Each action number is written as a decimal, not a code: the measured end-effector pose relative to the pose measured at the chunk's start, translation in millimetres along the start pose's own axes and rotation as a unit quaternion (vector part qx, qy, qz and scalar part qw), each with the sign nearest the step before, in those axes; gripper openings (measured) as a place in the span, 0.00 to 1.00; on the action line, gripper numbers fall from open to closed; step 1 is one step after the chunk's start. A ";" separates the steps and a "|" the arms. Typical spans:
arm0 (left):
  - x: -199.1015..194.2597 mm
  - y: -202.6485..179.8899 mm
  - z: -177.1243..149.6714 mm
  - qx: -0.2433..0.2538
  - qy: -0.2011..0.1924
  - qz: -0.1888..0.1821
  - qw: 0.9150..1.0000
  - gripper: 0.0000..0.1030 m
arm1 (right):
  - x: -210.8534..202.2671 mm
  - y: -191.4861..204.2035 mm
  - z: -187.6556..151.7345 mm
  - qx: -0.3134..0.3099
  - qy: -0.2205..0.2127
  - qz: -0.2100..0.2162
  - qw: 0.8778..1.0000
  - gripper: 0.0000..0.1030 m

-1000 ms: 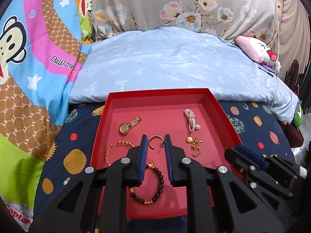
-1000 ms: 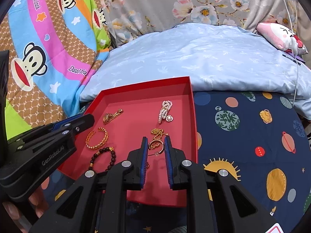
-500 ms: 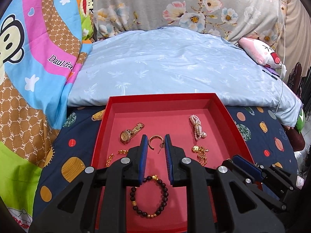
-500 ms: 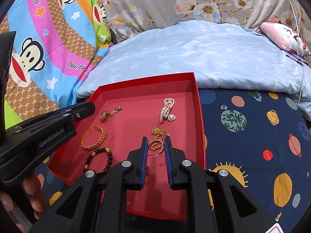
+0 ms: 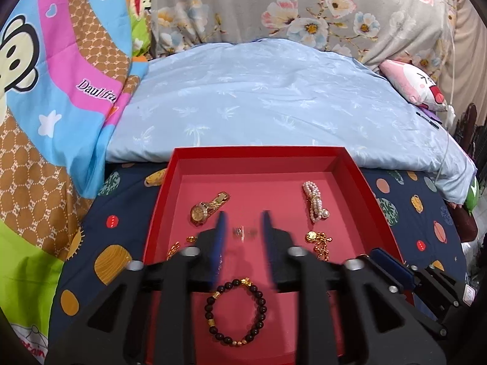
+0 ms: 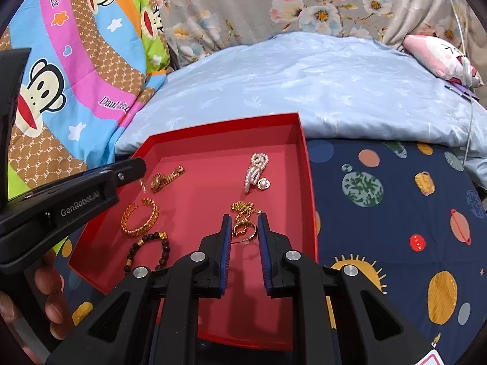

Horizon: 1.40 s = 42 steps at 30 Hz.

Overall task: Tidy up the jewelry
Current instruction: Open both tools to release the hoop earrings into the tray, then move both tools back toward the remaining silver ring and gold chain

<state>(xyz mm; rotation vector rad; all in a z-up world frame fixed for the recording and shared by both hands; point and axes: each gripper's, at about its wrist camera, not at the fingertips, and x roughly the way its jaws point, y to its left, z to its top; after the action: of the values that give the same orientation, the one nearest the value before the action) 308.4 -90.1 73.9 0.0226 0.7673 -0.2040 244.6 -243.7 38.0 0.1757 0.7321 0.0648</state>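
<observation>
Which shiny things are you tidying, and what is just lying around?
For the job:
red tray
gold watch
pearl bracelet
gold chain
gold hoop earring
gold bangle
dark bead bracelet

Just lying about:
pink plush toy
light blue quilt
monkey blanket
planet sheet

Both wrist views look forward, close above the shared red tray (image 5: 353,164).

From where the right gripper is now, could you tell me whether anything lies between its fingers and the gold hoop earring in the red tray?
Nothing visible does. The right gripper is open, and the gold hoop earring lies on the red tray floor between its fingertips. The gold chain lies just beyond the earring, not in front of it.
</observation>
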 end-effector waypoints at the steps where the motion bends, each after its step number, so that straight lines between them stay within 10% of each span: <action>1: -1.1 1.6 0.0 -0.006 -0.002 0.002 1.000 0.51 | -1.1 0.1 0.0 0.000 -0.002 0.000 1.000 0.19; 42: -101.6 24.7 -74.6 -0.018 -0.003 0.003 1.000 0.51 | -91.8 25.3 -83.3 0.019 0.023 0.037 0.999 0.22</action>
<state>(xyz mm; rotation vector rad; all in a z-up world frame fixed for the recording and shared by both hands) 190.6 -41.1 89.0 -0.0087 0.7642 -0.1838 120.7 -218.5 42.3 0.2381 0.7737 0.1249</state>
